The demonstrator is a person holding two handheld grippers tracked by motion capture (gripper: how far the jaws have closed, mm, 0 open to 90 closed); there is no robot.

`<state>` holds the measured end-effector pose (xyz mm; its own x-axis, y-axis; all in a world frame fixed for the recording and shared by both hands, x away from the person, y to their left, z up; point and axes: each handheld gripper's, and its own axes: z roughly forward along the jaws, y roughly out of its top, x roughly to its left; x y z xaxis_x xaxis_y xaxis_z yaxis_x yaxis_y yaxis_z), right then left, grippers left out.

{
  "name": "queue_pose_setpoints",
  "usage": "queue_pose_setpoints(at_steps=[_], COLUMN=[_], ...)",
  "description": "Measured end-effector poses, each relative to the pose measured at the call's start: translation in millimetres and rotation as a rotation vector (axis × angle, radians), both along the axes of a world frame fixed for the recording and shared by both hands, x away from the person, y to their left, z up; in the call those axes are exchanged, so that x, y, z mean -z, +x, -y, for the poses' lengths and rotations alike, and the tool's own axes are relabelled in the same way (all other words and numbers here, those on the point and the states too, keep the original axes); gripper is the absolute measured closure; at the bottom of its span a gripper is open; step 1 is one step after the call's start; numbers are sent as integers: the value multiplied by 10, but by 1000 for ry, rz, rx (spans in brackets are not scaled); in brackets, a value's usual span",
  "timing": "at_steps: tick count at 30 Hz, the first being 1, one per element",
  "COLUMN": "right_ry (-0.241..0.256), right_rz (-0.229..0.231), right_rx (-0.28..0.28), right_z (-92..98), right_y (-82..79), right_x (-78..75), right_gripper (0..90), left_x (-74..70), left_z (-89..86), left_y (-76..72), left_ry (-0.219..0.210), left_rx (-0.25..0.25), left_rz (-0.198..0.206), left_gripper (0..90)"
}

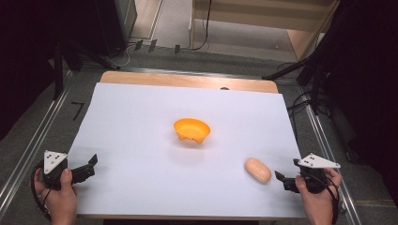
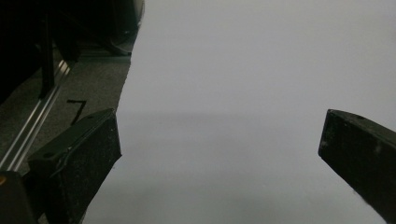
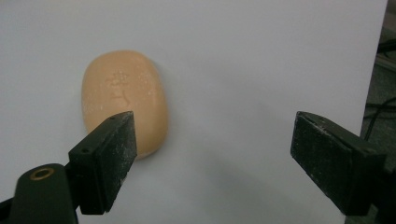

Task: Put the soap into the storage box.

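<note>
An orange bowl-shaped dish [image 1: 191, 130] sits on the white sheet [image 1: 141, 154] near the middle of the table. A pale peach oval bar, like soap [image 1: 257, 169], lies toward the front right; in the right gripper view the soap [image 3: 123, 98] lies just beyond the left jaw, not between the jaws. My right gripper [image 1: 283, 180] is open, a short way right of the soap, and holds nothing [image 3: 212, 154]. My left gripper [image 1: 87, 167] is open at the sheet's front left edge, with bare white sheet between its jaws [image 2: 219, 144].
The white sheet covers a wooden table [image 1: 187, 80] whose far edge shows. Grey floor with metal rails [image 1: 28, 154] flanks both sides. Dark stands and cables [image 1: 300, 70] rise at the back right and left.
</note>
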<state>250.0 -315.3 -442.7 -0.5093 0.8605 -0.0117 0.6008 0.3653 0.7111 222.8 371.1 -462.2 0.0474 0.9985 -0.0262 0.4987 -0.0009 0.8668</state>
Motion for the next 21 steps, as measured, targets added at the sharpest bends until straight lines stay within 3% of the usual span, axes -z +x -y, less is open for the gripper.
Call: queue_pose_setpoints(at_steps=[2, 3, 21], right_ry=[-21, -63, -226], right_rz=[-27, -54, -253], right_rx=[-7, -20, -129], right_z=[-24, -71, -445], right_y=[26, 68, 325], right_x=[-11, -34, -93], right_gripper=[138, 135, 31], left_x=[0, -1, -2], left_z=[-1, -2, -20], left_y=[0, 0, 0], left_ry=[-1, -3, -15], left_rx=[-1, -1, 2], left_rz=[-1, -2, -5], left_gripper=[0, 0, 0])
